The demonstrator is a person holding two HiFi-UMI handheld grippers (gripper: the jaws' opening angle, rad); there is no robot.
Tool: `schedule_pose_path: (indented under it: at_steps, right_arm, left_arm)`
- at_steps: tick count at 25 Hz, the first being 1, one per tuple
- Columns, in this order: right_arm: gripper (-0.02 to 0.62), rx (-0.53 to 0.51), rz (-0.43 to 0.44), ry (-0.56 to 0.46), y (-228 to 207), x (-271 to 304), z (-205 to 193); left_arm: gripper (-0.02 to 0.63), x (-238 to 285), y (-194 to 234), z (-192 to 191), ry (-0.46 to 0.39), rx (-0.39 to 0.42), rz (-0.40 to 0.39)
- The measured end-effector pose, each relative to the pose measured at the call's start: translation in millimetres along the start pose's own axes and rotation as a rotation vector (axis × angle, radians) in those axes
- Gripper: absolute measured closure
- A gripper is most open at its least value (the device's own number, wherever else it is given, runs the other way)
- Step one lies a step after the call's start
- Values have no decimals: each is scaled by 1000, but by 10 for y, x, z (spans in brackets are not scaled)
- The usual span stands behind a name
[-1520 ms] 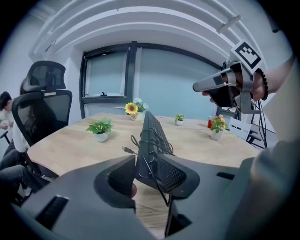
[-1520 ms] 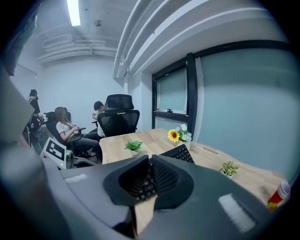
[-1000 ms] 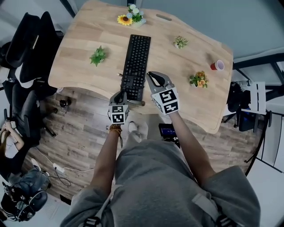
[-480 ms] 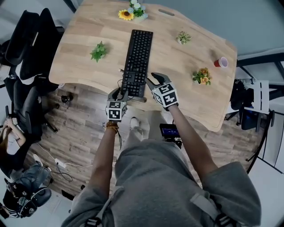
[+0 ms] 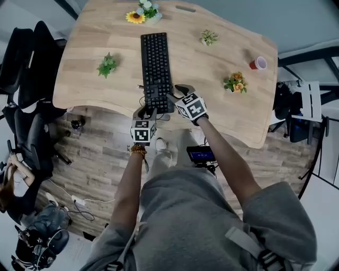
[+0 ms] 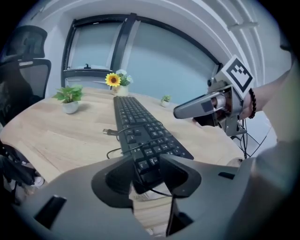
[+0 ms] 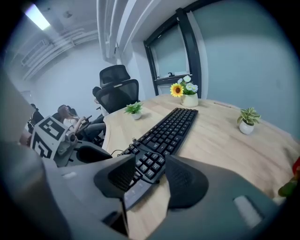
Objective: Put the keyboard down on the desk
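Observation:
A long black keyboard [image 5: 155, 66] lies flat on the wooden desk [image 5: 212, 74], its near end at the front edge. My left gripper [image 5: 145, 112] stands at that near end. Its jaws are opening, and the keyboard's end [image 6: 140, 122] sits between them with gaps on both sides. My right gripper [image 5: 177, 92] is at the near right corner. Its jaws are opening too, with the corner of the keyboard [image 7: 171, 129] between them and not pressed. The keyboard's cable [image 6: 110, 132] loops on the desk to its left.
On the desk stand a sunflower pot [image 5: 140, 13], a green plant [image 5: 107, 64], a small plant [image 5: 208, 37], an orange-flowered plant [image 5: 235, 83] and a red cup [image 5: 258, 63]. Black office chairs [image 5: 26, 53] stand at the left, where a person [image 5: 10, 180] sits.
Both grippers have stayed at the keyboard's near end, the right one drawing slightly back toward the desk's edge. The keyboard lies on the desk throughout. The head view has shifted.

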State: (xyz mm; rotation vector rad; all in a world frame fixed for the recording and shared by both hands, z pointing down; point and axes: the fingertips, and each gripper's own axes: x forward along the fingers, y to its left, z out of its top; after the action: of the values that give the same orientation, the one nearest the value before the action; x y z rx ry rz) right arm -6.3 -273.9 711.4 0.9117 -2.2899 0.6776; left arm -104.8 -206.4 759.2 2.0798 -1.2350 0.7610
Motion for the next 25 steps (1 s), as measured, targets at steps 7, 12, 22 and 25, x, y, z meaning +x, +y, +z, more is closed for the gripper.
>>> schedule_pose_path:
  at_steps: [7, 12, 22, 25]
  right_arm:
    - [336, -12, -59, 52, -244, -108, -258]
    - [216, -192, -117, 139, -466, -250, -539]
    - [156, -181, -31, 172, -573, -152, -789]
    - [128, -198, 55, 189, -594, -125, -810]
  left_arm:
    - [440, 383, -1450, -53, 105, 160, -285]
    - [436, 336, -1477, 189, 23, 288, -314]
    - [385, 523, 6, 994, -35, 401, -49]
    - [377, 663, 202, 1325, -61, 416, -7]
